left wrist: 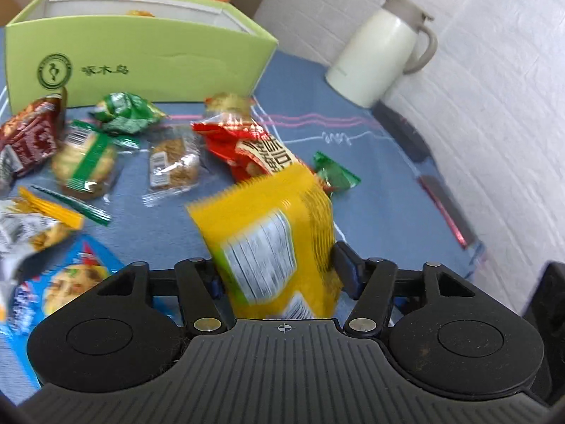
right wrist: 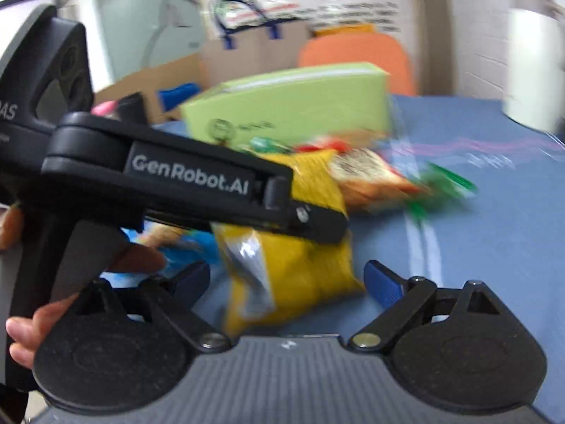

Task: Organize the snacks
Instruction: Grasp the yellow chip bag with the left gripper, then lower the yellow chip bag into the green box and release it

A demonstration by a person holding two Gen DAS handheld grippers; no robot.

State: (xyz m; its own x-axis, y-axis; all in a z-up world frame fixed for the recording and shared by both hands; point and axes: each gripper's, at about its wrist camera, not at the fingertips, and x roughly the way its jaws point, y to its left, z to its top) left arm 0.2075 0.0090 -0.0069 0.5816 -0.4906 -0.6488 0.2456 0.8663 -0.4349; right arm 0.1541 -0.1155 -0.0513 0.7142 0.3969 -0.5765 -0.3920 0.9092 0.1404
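My left gripper (left wrist: 279, 268) is shut on a yellow snack bag (left wrist: 272, 240) and holds it above the blue tablecloth. In the right wrist view the left gripper (right wrist: 317, 222) crosses from the left, clamped on the same yellow snack bag (right wrist: 293, 275). My right gripper (right wrist: 287, 282) is open, its blue pads either side of the bag's lower end without gripping it. A light green open box (left wrist: 141, 60) stands at the back; it also shows in the right wrist view (right wrist: 293, 106). Several snack packets lie in front of it, among them a red packet (left wrist: 243, 148).
A white thermos jug (left wrist: 381, 53) stands at the back right by the white brick wall. Green candy wrappers (left wrist: 127, 111), a biscuit pack (left wrist: 84, 162) and a blue packet (left wrist: 63, 282) lie on the left. An orange chair (right wrist: 356, 53) is behind the table.
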